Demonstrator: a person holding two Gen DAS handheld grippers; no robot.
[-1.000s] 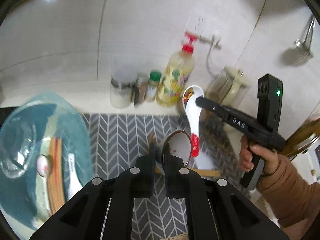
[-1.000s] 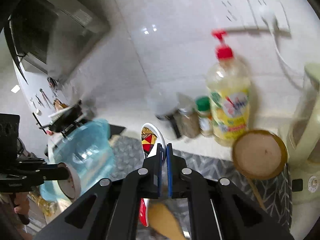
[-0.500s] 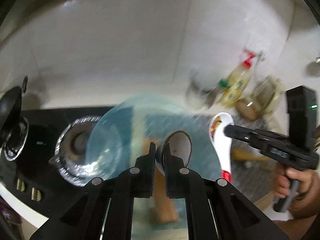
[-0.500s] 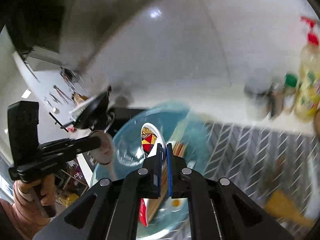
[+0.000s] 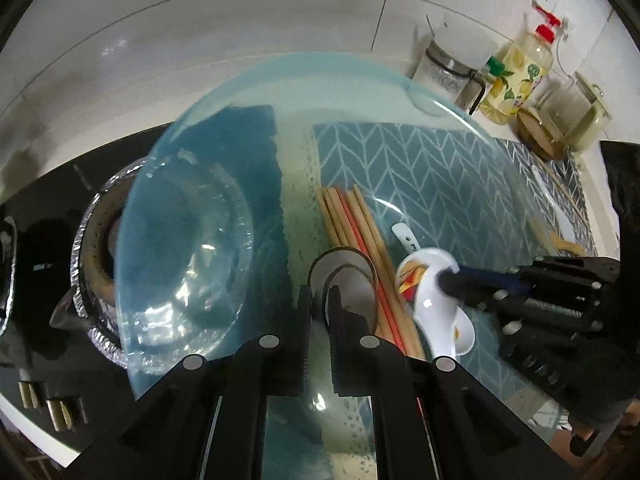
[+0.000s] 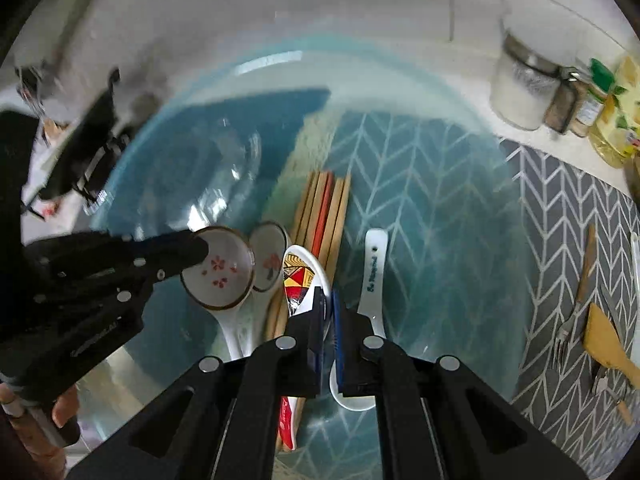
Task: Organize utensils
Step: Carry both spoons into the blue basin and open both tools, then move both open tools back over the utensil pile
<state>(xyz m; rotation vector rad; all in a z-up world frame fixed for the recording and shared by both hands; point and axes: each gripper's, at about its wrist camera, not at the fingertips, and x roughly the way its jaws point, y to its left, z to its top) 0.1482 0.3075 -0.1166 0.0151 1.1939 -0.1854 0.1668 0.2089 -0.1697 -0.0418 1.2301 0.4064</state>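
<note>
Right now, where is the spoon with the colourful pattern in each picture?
Left wrist view: the patterned spoon is right of centre, pinched by the right claw reaching in from the right.
Right wrist view: the same spoon is at centre, sticking up out of that claw.
Shared landmark: the chopsticks in the blue bowl, beside the spoon.

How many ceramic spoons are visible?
4: a brown-rimmed spoon in the left gripper, a patterned spoon in the right gripper, a flowered spoon and a lettered spoon lying in the bowl. Others may be hidden.
</note>
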